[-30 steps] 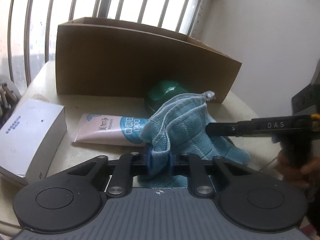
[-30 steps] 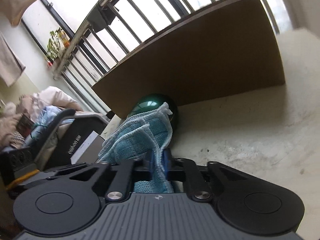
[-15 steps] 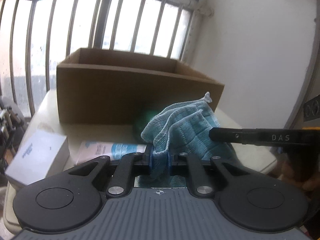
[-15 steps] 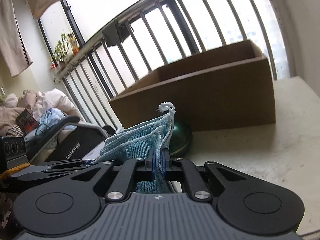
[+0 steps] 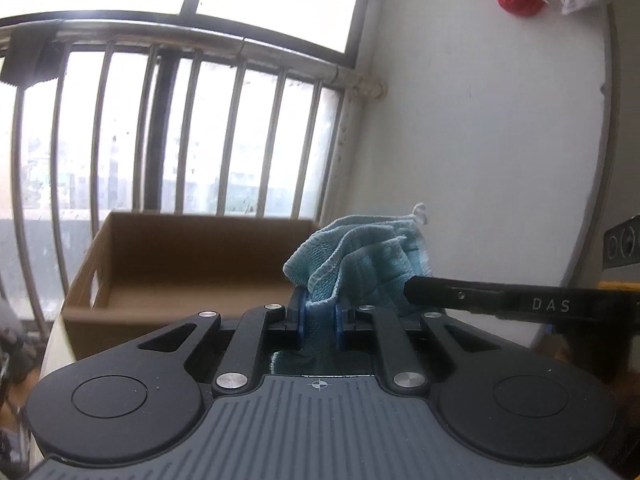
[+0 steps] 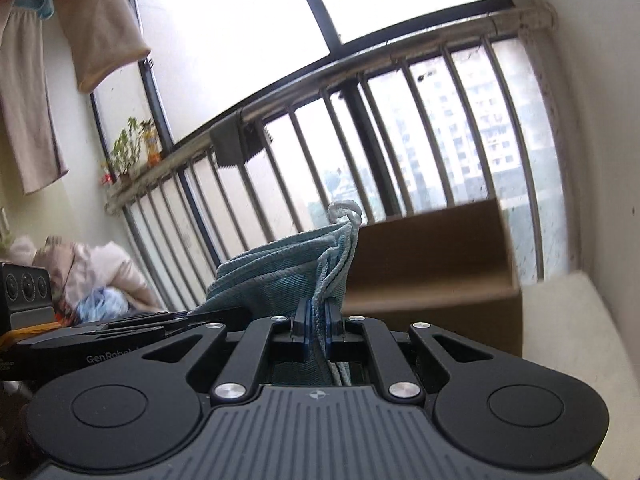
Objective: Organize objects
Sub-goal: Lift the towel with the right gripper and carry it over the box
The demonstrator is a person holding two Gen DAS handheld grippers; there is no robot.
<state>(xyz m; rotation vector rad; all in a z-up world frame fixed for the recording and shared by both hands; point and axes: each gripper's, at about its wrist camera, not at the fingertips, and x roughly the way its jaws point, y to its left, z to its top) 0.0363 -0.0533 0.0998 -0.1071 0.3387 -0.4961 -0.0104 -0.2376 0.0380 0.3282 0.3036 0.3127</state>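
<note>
Blue terry cloth is bunching up at centre frame, with the left gripper pinching one fold and the right gripper pinching its corded edge. Behind it, an open cardboard box is sitting on the pale tabletop before the window railing.
</note>
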